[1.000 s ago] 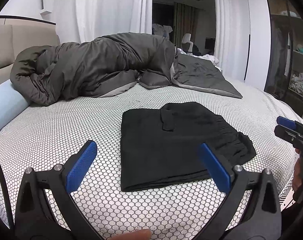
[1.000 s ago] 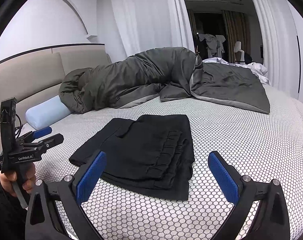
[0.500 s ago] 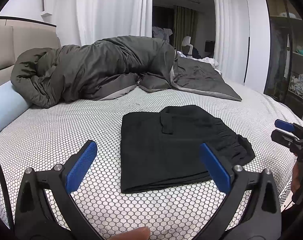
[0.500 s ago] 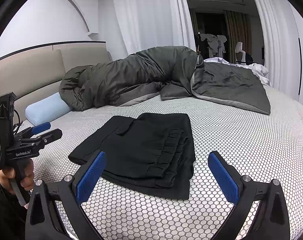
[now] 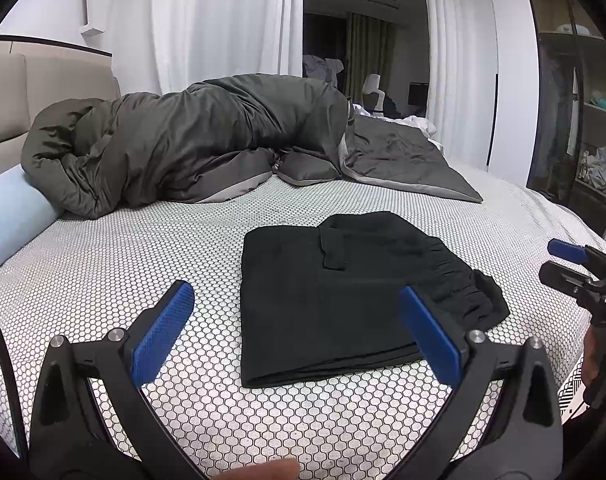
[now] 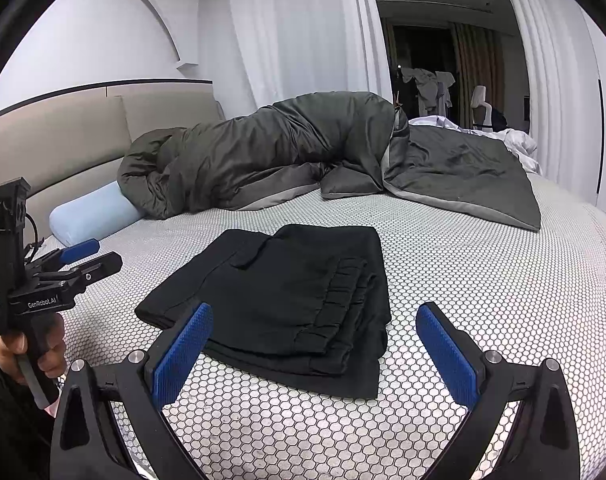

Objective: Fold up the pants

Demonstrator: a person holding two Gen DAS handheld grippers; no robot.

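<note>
Black pants point(image 5: 343, 296) lie folded flat on the bed point(image 5: 143, 264) (honeycomb-print sheet). We hold the left gripper point(image 5: 299, 332) and right gripper point(image 6: 315, 348) above the near edge, fingers spread wide, nothing clamped, clear of the cloth.

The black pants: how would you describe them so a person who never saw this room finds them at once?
Look at the bed with the white honeycomb-patterned sheet. The grey duvet and light blue pillow lie toward the headboard; nearer, alone on the bare sheet, are the black pants. They are the only black, flat, neatly folded rectangle there.
</note>
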